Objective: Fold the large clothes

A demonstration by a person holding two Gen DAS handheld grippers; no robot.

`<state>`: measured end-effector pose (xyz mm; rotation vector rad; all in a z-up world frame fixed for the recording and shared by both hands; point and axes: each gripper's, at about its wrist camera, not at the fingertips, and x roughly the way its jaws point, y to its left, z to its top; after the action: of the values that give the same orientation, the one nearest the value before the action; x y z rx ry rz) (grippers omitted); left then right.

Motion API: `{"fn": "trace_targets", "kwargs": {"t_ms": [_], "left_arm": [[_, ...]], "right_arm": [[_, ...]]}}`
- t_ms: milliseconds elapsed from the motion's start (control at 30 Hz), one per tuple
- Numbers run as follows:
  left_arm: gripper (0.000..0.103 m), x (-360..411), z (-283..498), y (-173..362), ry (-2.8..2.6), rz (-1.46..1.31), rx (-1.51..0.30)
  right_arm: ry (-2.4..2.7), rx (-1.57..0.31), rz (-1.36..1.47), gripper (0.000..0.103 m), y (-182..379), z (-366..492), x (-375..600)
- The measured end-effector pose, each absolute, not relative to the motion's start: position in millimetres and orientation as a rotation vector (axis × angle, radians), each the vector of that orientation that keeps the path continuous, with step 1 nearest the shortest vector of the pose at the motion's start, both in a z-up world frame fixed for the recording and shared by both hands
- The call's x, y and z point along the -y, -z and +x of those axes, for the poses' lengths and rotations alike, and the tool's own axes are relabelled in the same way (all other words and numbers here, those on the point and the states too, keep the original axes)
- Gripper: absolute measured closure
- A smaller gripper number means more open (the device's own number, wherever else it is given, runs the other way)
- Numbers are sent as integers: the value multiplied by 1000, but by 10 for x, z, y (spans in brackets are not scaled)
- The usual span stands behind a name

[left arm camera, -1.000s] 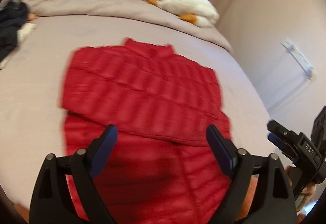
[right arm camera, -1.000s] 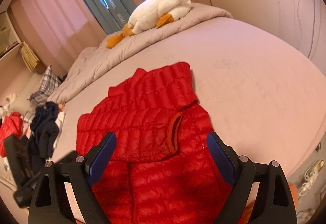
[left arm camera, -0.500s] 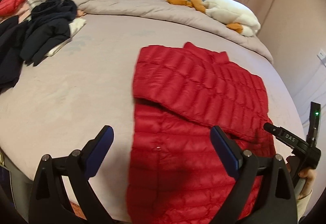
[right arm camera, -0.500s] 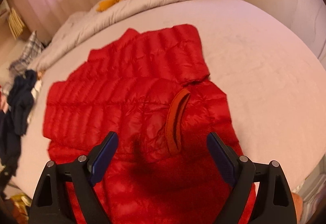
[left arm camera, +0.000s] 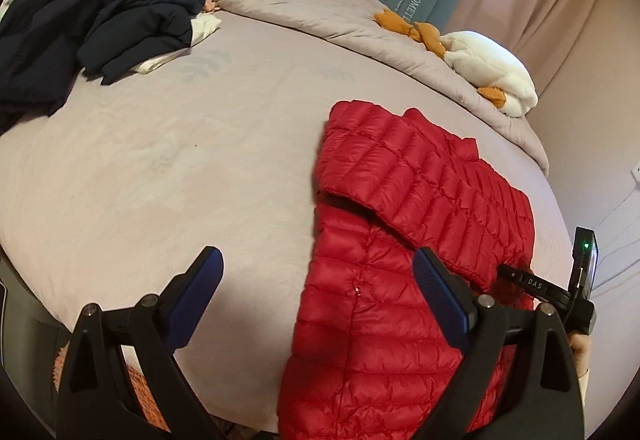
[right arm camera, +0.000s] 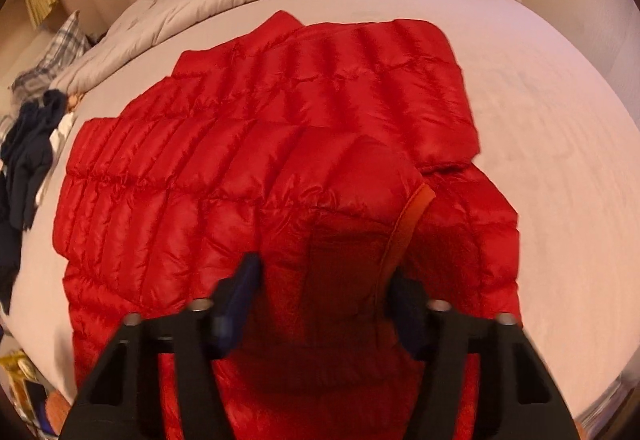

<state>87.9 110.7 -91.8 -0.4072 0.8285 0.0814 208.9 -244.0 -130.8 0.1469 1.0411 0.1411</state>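
A red quilted down jacket (left arm camera: 404, 240) lies flat on the bed with its sleeves folded across the body. It also fills the right wrist view (right arm camera: 256, 144). My left gripper (left arm camera: 316, 280) is open and empty above the bed's near edge, at the jacket's left side. My right gripper (right arm camera: 324, 288) is open, low over the jacket, with its fingers either side of the orange-lined sleeve cuff (right arm camera: 408, 228). The fingers are narrower apart than before. The right gripper's body shows in the left wrist view (left arm camera: 560, 292).
The lilac bed sheet (left arm camera: 160, 160) spreads left of the jacket. A pile of dark navy clothes (left arm camera: 100, 28) lies at the far left. A white goose plush (left arm camera: 488, 72) rests on the rolled grey duvet (left arm camera: 300, 8) at the back. Wall at right.
My left gripper has swung left, off the jacket toward its left edge. My right gripper has dropped down over the folded sleeve cuff and its fingers have narrowed.
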Motion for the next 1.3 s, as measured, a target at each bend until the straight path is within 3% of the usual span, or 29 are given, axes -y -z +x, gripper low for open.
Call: {"fn": "trace_targets", "kwargs": {"t_ms": [67, 167, 767, 1300], "left_arm": [[7, -1152, 881, 945, -82, -421, -832], [7, -1232, 884, 970, -89, -447, -830], [7, -1452, 837, 911, -89, -515, -794], [7, -1437, 879, 850, -74, -492, -789]], "right_arm": [[-174, -1038, 133, 76, 1261, 2068, 2395], [-189, -1018, 90, 83, 1138, 2013, 2293], [-424, -630, -59, 85, -413, 1773, 1674], [-478, -478, -156, 86, -985, 1844, 1295]]}}
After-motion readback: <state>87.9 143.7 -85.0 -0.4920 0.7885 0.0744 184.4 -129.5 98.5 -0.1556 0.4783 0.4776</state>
